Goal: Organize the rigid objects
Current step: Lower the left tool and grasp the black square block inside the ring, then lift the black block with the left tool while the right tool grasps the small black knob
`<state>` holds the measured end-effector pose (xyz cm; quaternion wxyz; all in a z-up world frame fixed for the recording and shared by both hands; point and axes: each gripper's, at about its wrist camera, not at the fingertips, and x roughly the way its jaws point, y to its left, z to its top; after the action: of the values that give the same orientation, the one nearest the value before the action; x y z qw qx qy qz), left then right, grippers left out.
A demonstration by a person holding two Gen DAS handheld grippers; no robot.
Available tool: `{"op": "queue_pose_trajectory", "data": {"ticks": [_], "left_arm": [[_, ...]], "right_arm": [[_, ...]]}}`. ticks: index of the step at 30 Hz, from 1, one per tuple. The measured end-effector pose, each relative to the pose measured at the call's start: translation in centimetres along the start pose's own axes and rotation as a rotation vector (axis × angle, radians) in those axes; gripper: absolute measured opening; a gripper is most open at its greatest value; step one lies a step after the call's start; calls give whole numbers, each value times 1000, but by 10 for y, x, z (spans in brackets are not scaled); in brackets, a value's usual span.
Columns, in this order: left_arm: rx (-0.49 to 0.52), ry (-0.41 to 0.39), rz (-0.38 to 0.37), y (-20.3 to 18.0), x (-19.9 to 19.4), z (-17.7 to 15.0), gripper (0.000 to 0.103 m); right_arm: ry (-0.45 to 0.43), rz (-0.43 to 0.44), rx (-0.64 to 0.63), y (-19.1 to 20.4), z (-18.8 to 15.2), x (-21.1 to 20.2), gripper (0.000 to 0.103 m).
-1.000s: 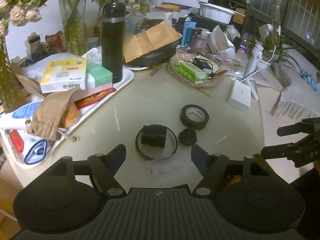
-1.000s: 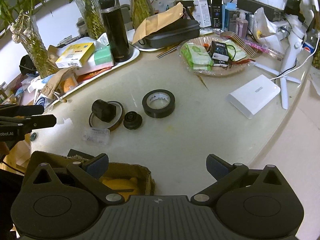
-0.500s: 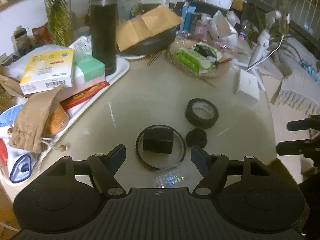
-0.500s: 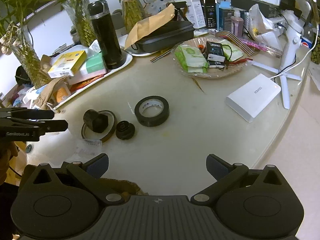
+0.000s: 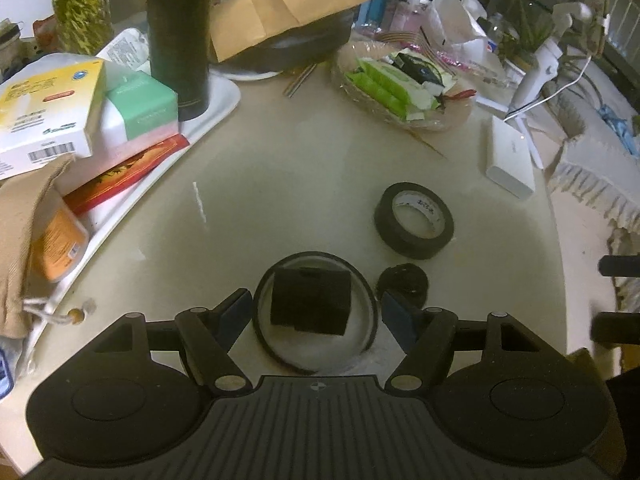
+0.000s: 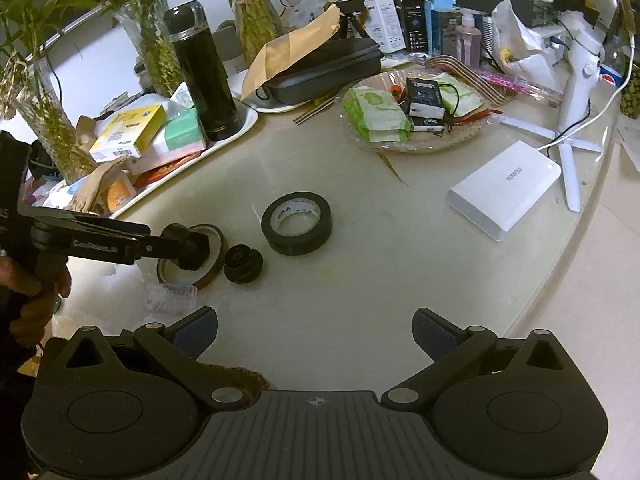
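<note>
Landmark: black tape roll (image 5: 414, 220), lying flat on the table, pale core showing.

Small black round knob (image 5: 403, 280): just beside the roll on its near side, apart from it.

Black block (image 5: 310, 300): further to the near left of the roll, sitting inside a thin flat ring (image 5: 264, 300).

Clear small packet (image 6: 171, 300): past the ring, farthest from the roll.

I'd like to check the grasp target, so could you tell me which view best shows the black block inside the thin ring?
The left wrist view: the black block sits centred and unobstructed. In the right wrist view, the left gripper partly covers it.
</note>
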<state>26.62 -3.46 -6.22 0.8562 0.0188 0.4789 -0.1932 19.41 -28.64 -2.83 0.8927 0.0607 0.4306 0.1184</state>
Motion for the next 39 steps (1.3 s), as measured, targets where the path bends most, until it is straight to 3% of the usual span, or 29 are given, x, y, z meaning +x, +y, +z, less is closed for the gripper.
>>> {"op": "queue_pose_trajectory", "data": {"ticks": [5,7,14,20,26,39], "left_arm": [[-7,25,-4,2,12,5,65],[-2,40,-10,1,16,6,44],[-23,16,-11,3,7,4,44],[-24,-77,-4,-1,-23,-3,44],[-2,-164,19,-10,-56,-14,44],[-45,-236,29,-18,-105,-46,44]], "right_arm": [[4,0,5,-2,1,3,103],[3,-1,2,-2,2,4,103],[-1,-10,-1,-3,2,5,103],[-14,-9,-12,-1,4,4,103],[-33,-2,-72,8,12,8,103],[-13,69,-225,37,17,24,103]]}}
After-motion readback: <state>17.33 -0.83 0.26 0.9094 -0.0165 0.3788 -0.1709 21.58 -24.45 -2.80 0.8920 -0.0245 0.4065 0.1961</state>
